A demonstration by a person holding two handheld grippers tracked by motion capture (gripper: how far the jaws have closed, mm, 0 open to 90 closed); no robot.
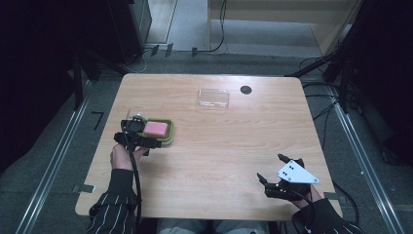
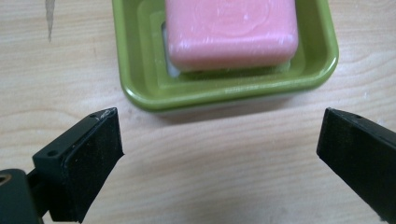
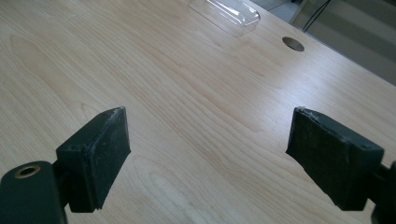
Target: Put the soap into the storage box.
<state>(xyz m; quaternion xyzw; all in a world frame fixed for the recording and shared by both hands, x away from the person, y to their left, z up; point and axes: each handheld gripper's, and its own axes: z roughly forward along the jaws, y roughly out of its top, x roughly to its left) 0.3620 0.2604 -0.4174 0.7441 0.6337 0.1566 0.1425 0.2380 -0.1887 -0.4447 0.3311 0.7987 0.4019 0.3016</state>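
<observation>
A pink bar of soap lies in a green soap dish at the left of the wooden table. My left gripper hovers at the dish's near side, tilted down at it. Its jaws are open, wider than the dish's short side, and nothing is between them. My right gripper rests low over the table's near right corner, open and holding nothing. It faces the far side of the table.
A clear plastic lid lies flat near the table's far edge, with a round cable hole just right of it. Bare wood spreads across the middle of the table. Cables run over the floor beyond.
</observation>
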